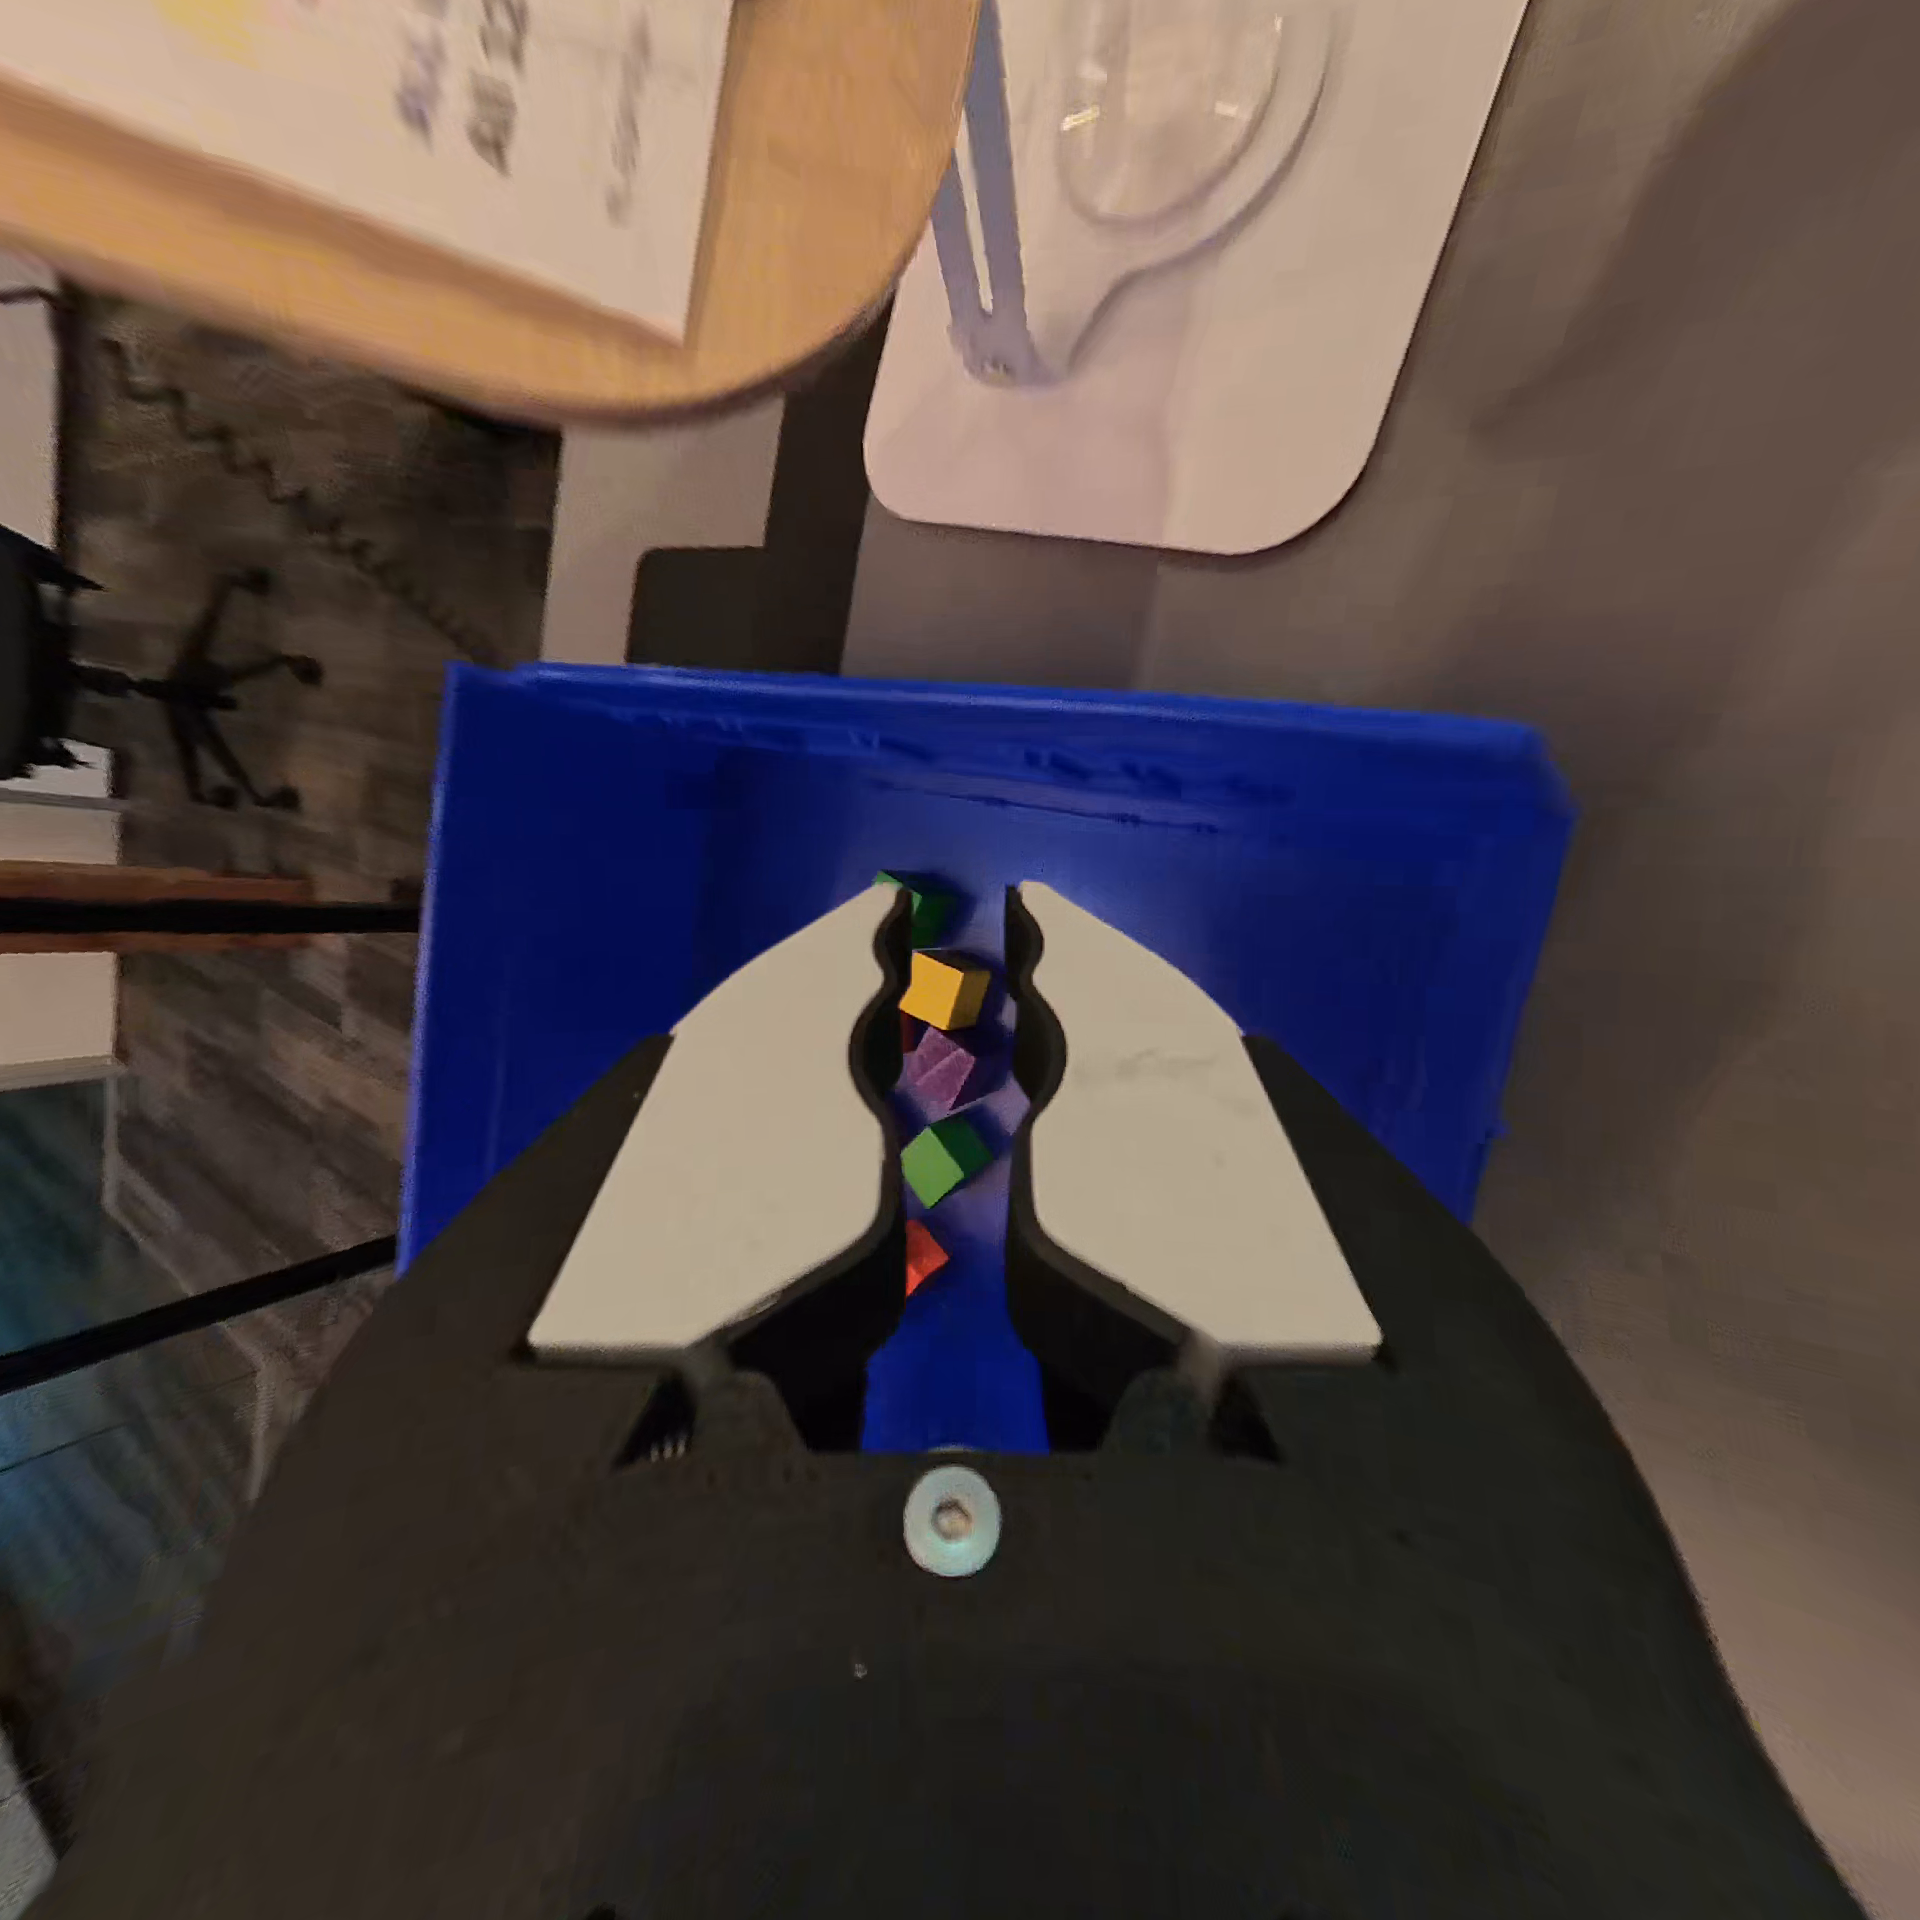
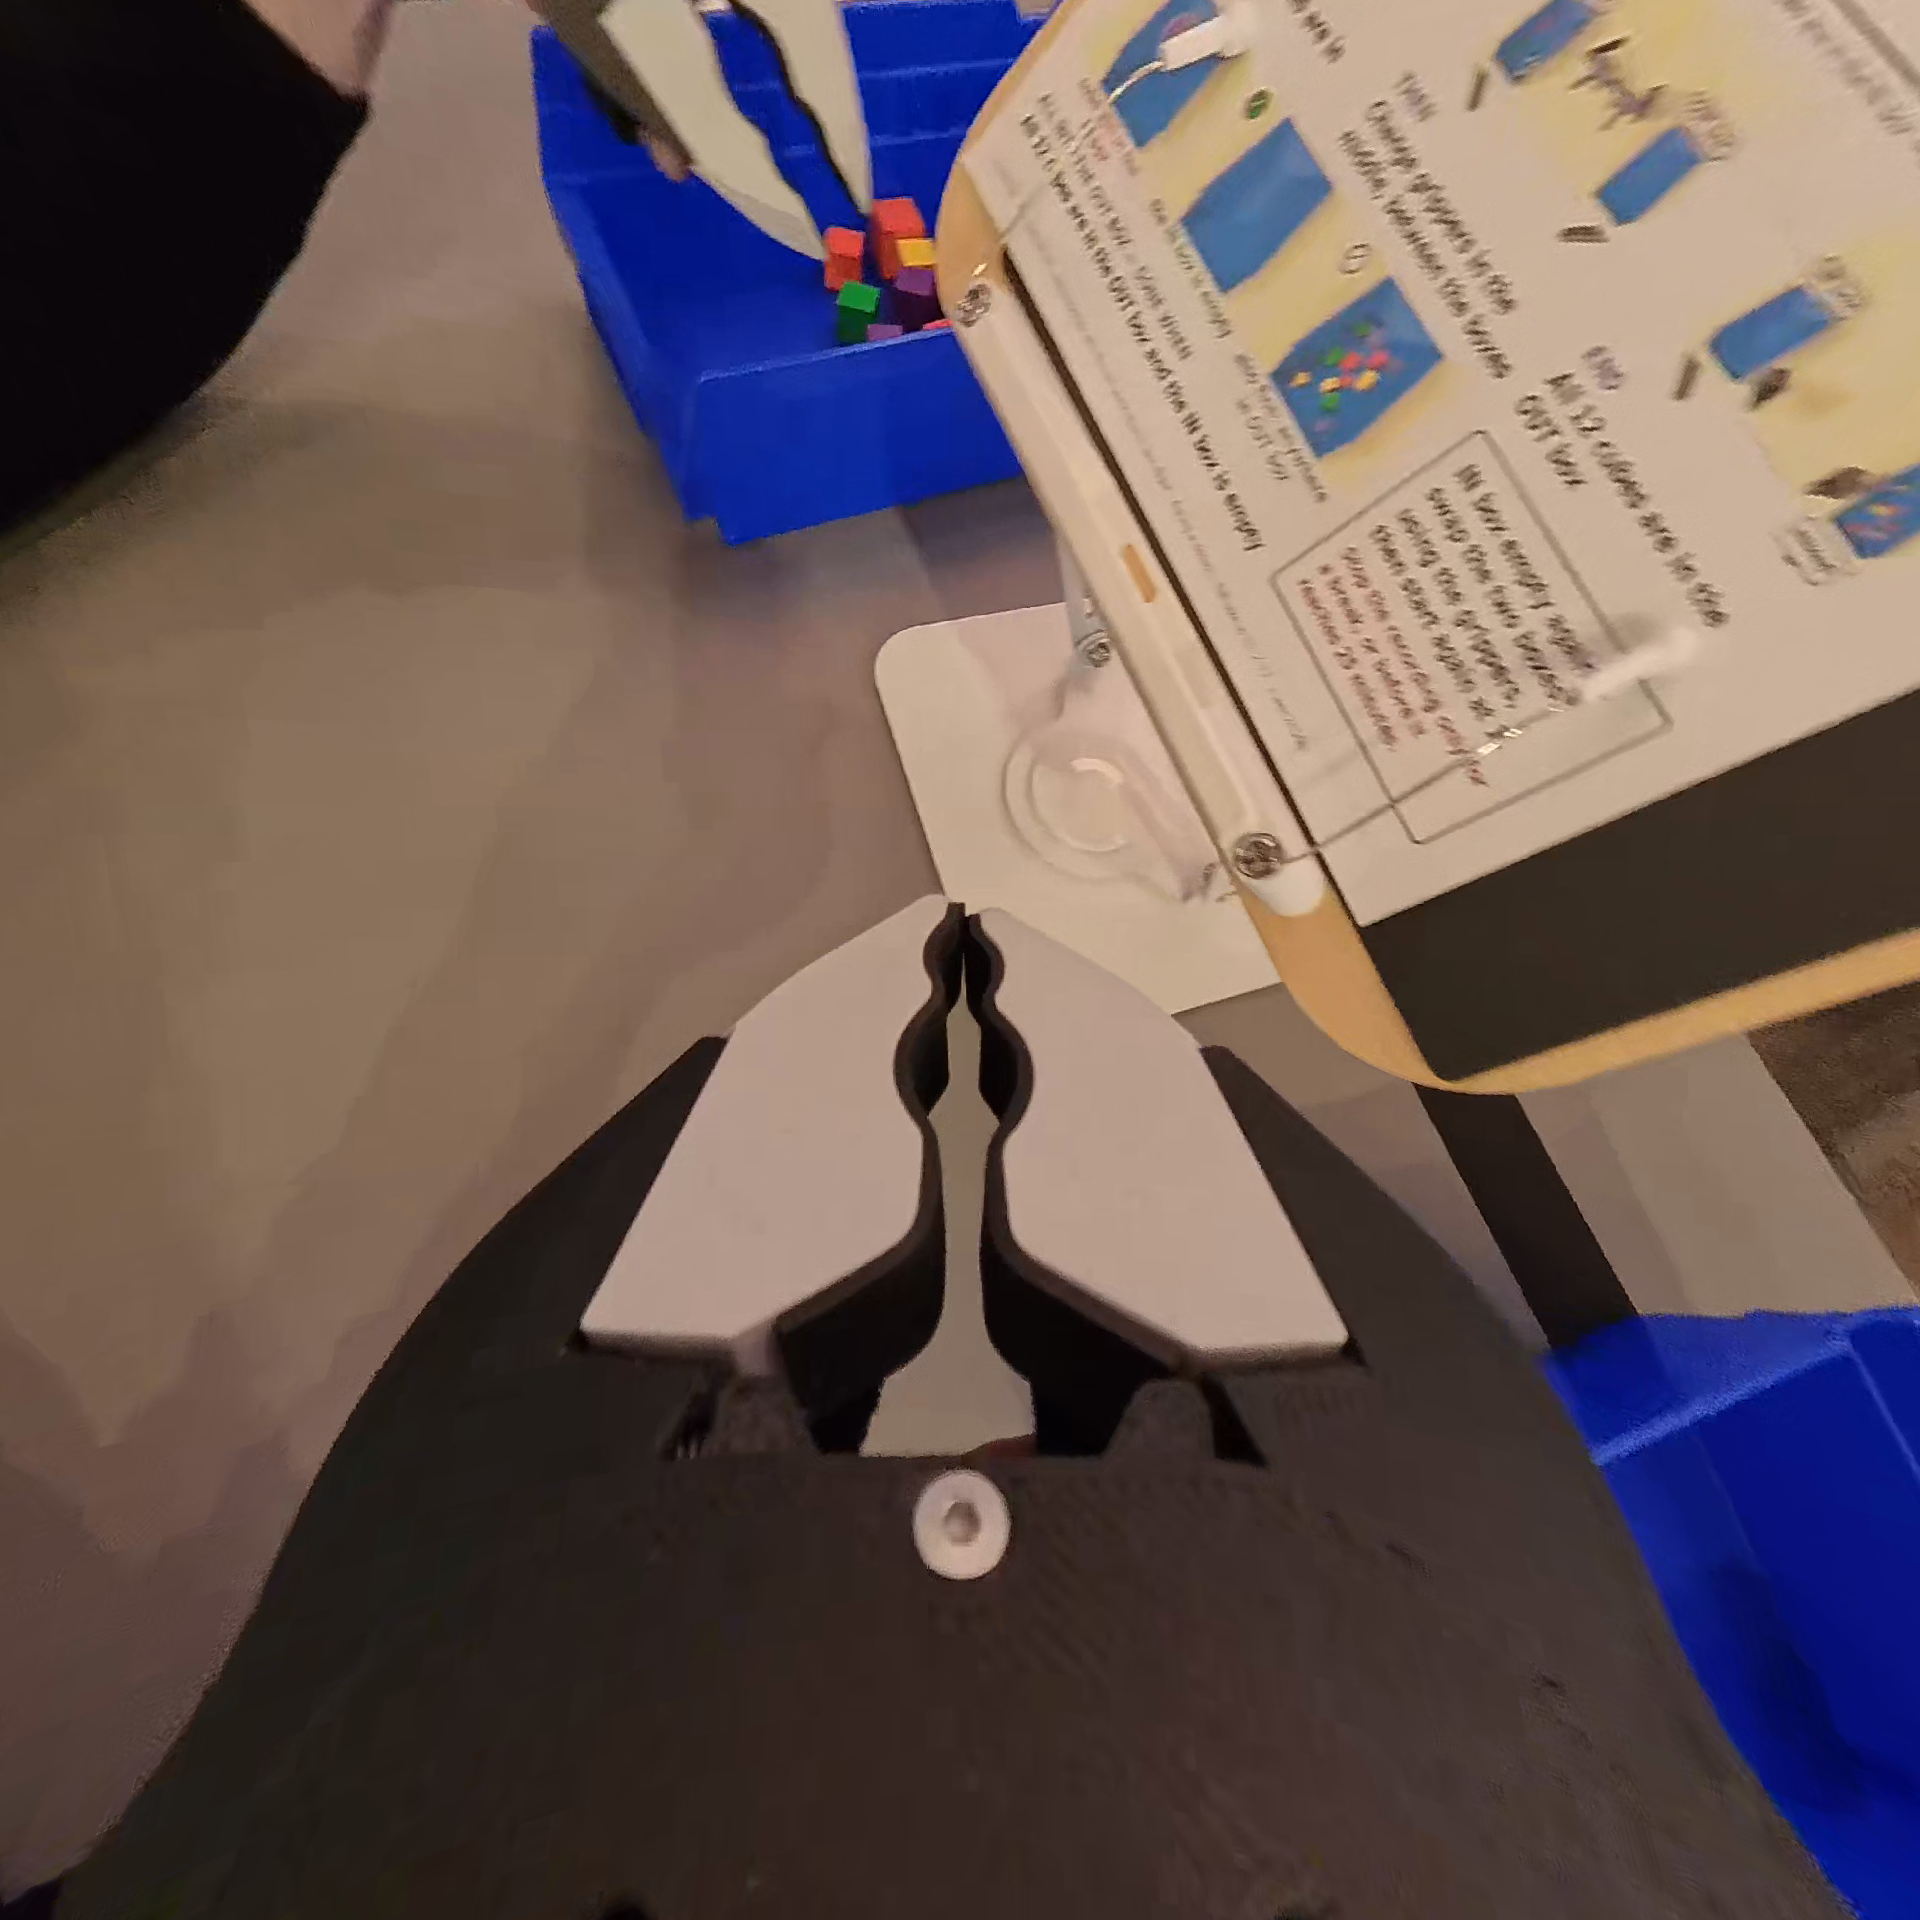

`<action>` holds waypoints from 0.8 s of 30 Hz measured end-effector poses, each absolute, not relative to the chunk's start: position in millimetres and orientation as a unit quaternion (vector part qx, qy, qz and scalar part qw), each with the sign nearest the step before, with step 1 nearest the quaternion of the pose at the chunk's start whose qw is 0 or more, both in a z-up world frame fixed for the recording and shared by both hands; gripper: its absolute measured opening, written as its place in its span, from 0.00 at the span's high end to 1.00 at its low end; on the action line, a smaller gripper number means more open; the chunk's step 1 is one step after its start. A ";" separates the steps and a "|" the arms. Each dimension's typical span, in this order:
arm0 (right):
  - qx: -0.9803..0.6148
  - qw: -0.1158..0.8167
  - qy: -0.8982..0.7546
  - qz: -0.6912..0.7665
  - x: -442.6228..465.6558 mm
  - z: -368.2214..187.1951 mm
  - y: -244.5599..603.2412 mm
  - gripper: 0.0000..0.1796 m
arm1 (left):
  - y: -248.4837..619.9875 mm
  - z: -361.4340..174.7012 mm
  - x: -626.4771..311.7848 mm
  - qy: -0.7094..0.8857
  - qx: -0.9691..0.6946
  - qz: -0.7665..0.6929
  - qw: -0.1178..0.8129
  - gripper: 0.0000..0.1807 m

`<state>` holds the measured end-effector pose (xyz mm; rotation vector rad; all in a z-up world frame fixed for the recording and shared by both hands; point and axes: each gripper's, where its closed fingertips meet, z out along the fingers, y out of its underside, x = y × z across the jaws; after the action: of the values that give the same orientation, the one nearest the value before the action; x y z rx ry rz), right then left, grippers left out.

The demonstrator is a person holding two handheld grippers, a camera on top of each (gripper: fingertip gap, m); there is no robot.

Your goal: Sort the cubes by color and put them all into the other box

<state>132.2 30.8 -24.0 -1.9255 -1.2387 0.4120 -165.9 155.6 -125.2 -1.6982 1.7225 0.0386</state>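
In the left wrist view the left gripper [image 1: 954, 906] points down into a blue box [image 1: 582, 935] that stands on the grey tabletop [image 1: 1662, 623]. Its jaws stand a little apart with nothing between them. Through the gap, on the floor of the box, lie a yellow cube [image 1: 941, 989], a purple cube [image 1: 943, 1070], a green cube [image 1: 940, 1158] and a red cube [image 1: 920, 1255], with another green cube [image 1: 923, 904] at the left fingertip. Beyond the box, a white stand base [image 1: 1143, 436] rests on the tabletop, and a wooden board [image 1: 810, 208] with a printed sheet hangs above it.

In the right wrist view the right gripper [image 2: 961, 914] hovers over the tabletop [image 2: 416, 779] just before the white stand base [image 2: 956, 727]. Its jaws are closed tip to tip and hold nothing. Far beyond the base, the blue box [image 2: 810, 436] holds a heap of coloured cubes [image 2: 883, 270], and the left gripper [image 2: 831, 223] reaches into it, tips at the heap. A second blue box [image 2: 1766, 1507] shows near the right gripper, to its right. The wooden board [image 2: 1340, 997] tilts above the base.
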 end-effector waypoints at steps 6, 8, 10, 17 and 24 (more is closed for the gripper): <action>-0.752 0.375 -0.506 0.192 122.7 -33.6 29.2 1.00 | 189.0 -169.5 -183.9 0.675 -0.676 0.035 0.292 0.89; -0.752 0.367 -0.510 0.199 120.5 -39.0 29.9 1.00 | 197.5 -178.9 -187.1 0.680 -0.676 0.046 0.278 0.88; -0.754 0.357 -0.512 0.206 118.7 -45.1 30.8 1.00 | 202.7 -188.3 -191.4 0.688 -0.676 0.055 0.259 0.87; -0.751 0.337 -0.524 0.220 112.7 -56.0 29.5 1.00 | 209.7 -216.0 -195.0 0.711 -0.671 0.060 0.204 0.84; -0.745 0.331 -0.532 0.227 108.4 -58.0 26.0 1.00 | 217.3 -229.9 -203.2 0.710 -0.678 0.079 0.175 0.82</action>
<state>108.4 26.0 -58.0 -1.9491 -1.3916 0.5947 -203.2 217.3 -229.9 -1.9193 2.0111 0.2237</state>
